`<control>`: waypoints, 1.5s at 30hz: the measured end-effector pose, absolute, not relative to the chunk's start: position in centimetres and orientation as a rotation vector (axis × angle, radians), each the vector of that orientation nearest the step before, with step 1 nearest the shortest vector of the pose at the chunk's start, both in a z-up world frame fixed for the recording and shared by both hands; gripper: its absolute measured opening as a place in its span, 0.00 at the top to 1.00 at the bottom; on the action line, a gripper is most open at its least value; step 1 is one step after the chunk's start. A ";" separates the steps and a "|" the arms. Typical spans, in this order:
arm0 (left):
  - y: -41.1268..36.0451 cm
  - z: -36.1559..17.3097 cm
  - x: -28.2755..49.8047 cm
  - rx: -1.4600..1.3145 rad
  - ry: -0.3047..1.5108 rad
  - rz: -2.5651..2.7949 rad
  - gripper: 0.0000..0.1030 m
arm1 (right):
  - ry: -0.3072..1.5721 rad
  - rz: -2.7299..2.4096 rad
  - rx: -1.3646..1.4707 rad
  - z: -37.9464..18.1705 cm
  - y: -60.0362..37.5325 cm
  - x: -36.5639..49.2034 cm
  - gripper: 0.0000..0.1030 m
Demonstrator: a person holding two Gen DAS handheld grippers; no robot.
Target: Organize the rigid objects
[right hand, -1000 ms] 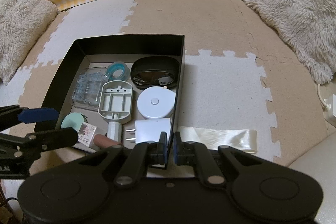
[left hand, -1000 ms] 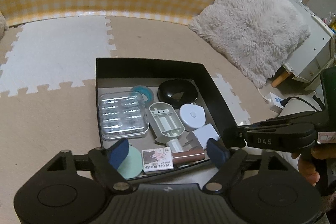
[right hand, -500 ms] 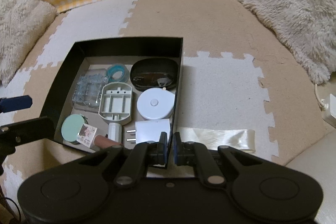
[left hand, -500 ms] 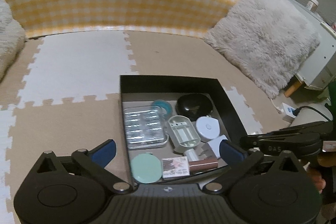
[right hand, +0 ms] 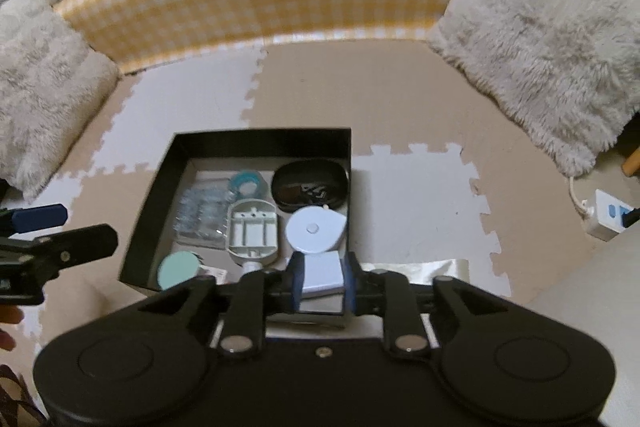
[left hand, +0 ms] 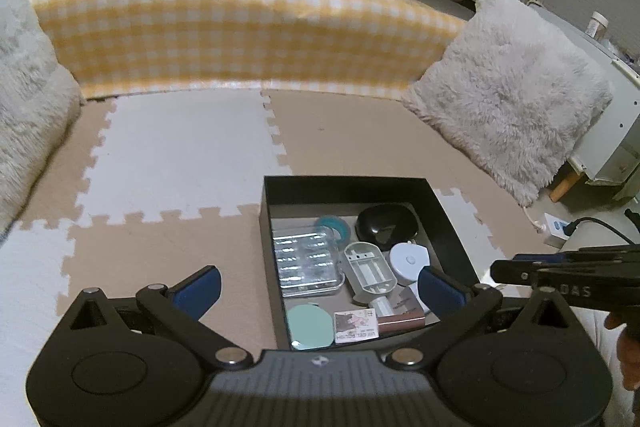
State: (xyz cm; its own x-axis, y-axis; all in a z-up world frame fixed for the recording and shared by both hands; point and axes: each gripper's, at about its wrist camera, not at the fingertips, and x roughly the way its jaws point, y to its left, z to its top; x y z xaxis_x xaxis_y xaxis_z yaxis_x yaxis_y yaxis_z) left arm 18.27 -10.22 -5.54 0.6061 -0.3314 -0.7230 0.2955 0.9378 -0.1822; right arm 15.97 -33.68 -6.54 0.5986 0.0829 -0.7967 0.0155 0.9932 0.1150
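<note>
- Your left gripper (left hand: 318, 287) is wide open, with nothing between its blue pads; it hangs above the near edge of the black box (left hand: 344, 189).
- Your right gripper (right hand: 322, 277) has its jaws parted only a little. The white plug adapter (right hand: 323, 274) shows in the gap between the two blue pads, but I cannot tell if the pads touch it or only frame it from above.
- The black box stands on the foam puzzle mat (right hand: 400, 107), and all the small objects lie inside it.
- In the far row you see a teal tape roll (right hand: 247, 183) and a black oval case (right hand: 309, 186) at the right wall.
- In the middle lie a clear plastic tray (left hand: 307, 263), a grey oval holder (right hand: 253, 230) and a white round device (right hand: 316, 229), side by side.
- Near the front wall lie a mint round compact (left hand: 311, 326), a small labelled package (left hand: 356, 320) and a brown tube (left hand: 401, 318).
- A shiny strip of film (right hand: 424, 269) lies on the mat just right of the box.
- Fluffy pillows (right hand: 544, 27) lean at the mat's far sides.
</note>
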 end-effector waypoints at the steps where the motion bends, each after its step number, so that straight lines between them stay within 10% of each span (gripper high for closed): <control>1: -10.1 -5.3 18.2 -0.042 0.841 -0.361 0.00 | 0.917 0.037 0.115 -6.1 -33.5 15.6 0.70; 15: -7.6 -0.3 12.6 0.026 0.716 -0.327 0.00 | 0.759 0.037 0.141 -0.3 -31.7 9.5 0.28; 45: -2.3 1.5 2.9 0.050 0.553 -0.277 0.00 | 0.553 -0.098 0.091 1.4 -28.2 -2.1 0.00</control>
